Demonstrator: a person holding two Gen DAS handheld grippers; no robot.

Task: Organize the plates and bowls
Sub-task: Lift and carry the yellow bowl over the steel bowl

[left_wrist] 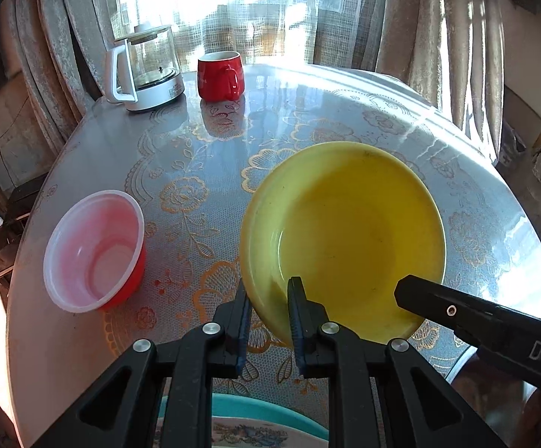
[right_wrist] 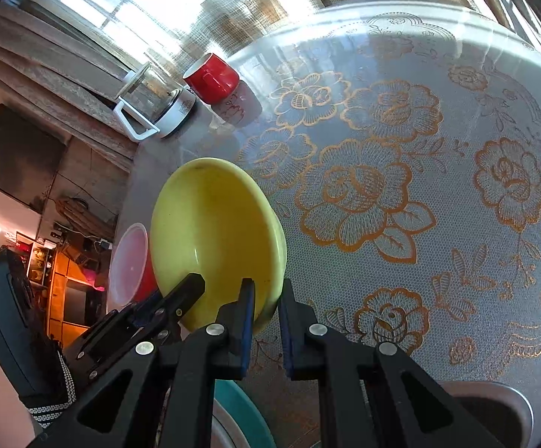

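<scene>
A yellow bowl (left_wrist: 345,239) is held tilted above the round table (left_wrist: 195,142). My left gripper (left_wrist: 268,298) is shut on its near left rim. My right gripper (right_wrist: 266,298) is shut on the rim of the same yellow bowl (right_wrist: 214,235); a finger of it (left_wrist: 457,310) shows in the left wrist view. A red bowl with a white inside (left_wrist: 95,254) stands on the table to the left, also seen behind the yellow bowl in the right wrist view (right_wrist: 128,265). A teal plate (left_wrist: 270,410) with a patterned plate on it lies under the grippers.
A red mug (left_wrist: 220,74) and a glass kettle with a white handle (left_wrist: 147,67) stand at the table's far side, by the curtains. A grey bowl (right_wrist: 494,403) sits at the near right edge. The table has a lace floral cover under glass (right_wrist: 401,186).
</scene>
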